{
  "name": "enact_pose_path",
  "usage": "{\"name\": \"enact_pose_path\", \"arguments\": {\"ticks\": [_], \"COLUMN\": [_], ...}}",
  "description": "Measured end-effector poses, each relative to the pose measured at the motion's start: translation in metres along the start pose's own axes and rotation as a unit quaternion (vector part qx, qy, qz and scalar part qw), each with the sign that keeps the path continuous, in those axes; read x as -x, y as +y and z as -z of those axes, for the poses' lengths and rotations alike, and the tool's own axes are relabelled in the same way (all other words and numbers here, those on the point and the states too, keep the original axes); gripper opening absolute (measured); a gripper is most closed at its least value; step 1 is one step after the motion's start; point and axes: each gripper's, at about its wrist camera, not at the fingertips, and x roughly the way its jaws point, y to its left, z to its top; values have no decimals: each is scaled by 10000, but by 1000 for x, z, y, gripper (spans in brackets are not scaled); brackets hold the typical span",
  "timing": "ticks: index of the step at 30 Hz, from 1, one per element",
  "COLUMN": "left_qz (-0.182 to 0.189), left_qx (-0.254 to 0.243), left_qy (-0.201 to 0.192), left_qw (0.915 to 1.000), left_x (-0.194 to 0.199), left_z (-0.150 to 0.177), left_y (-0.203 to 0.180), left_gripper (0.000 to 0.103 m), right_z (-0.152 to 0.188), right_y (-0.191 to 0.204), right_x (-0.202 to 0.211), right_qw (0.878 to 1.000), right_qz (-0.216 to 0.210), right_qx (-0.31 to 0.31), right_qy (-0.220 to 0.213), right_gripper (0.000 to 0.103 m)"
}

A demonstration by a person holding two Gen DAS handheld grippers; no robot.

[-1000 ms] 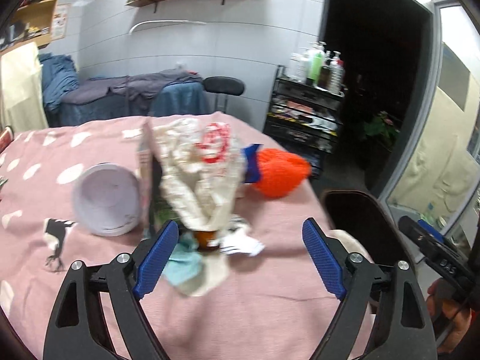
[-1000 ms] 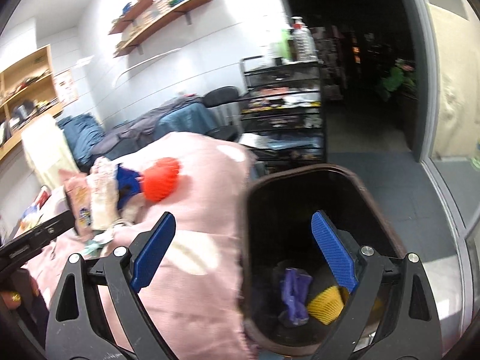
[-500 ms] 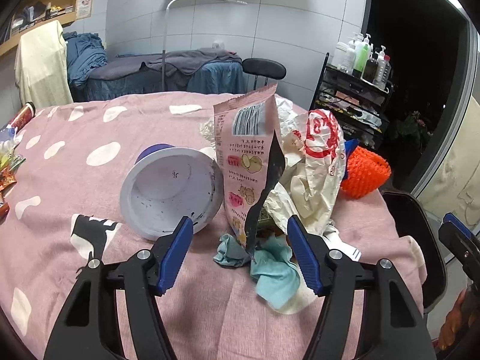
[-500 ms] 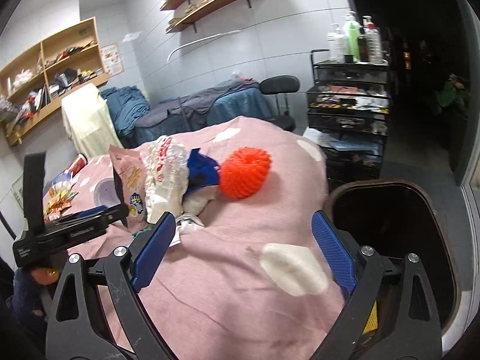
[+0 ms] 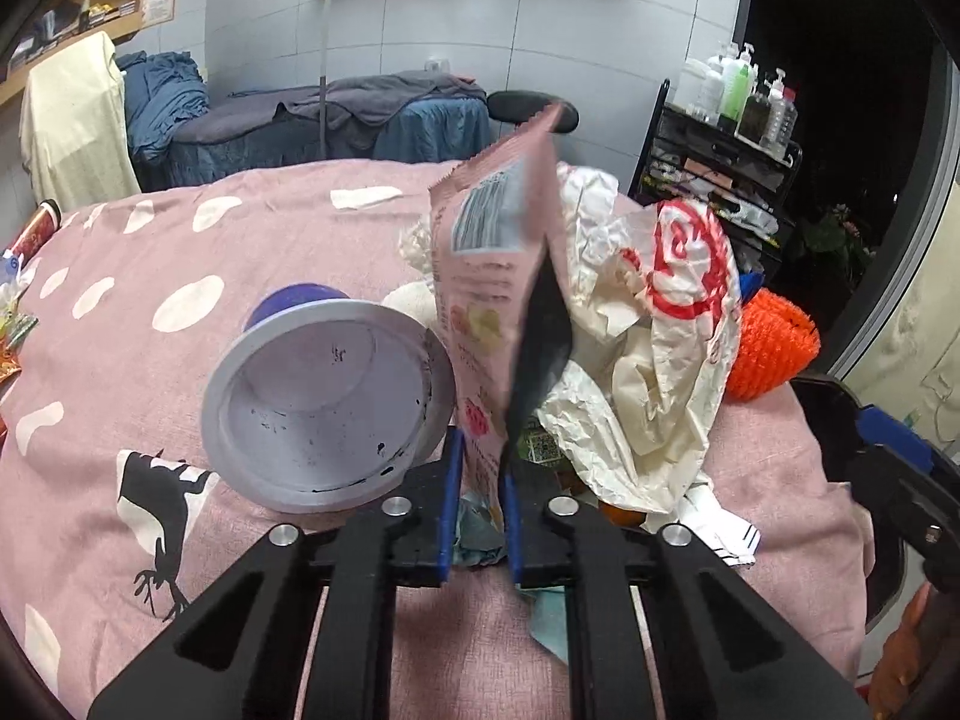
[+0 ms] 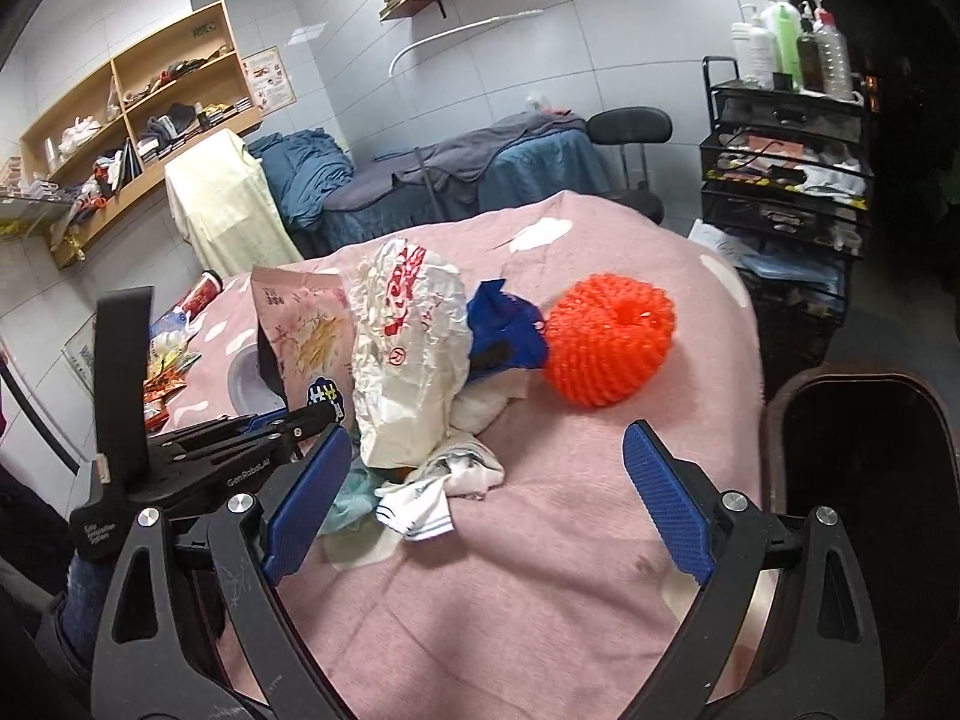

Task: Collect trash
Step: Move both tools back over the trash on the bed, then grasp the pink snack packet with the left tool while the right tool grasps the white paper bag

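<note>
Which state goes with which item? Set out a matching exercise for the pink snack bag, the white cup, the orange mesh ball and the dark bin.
Things:
1. pink snack bag
2. white cup
3. orange mesh ball
4. dark bin

States:
A. lying on its side on the pink cloth, its open mouth toward the left wrist camera
B. standing past the edge of the bed, beside the open right gripper
C. pinched at its lower edge by the left gripper
D. resting on the cloth at the far right end of the trash pile

Pairs: 1-C, 2-A, 3-D, 4-B
</note>
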Motion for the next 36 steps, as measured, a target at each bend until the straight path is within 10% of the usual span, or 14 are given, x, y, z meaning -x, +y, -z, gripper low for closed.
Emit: {"name": "enact_pose_path", "arguments": {"ticks": [12,19,36], "left_qz": [242,235,467], "left_qx": [354,426,550], "left_qy": [-558,-765,-994], "left_qw": [9975,9959,9924], "left_x": [43,62,84], "left_z": [10,18,32], "left_y": [11,14,7], "left_gripper": [4,4,4], "right_z": [-12,-17,-8], "right_y": [26,33,31], "right_x": [-59,-89,-1], "right_qw": [9971,9932,9975], "right_qz": [-156,-314,-235], "right_qx": [271,291,605], "right_qy": [697,1080,-283], "right_gripper": [67,29,24]}}
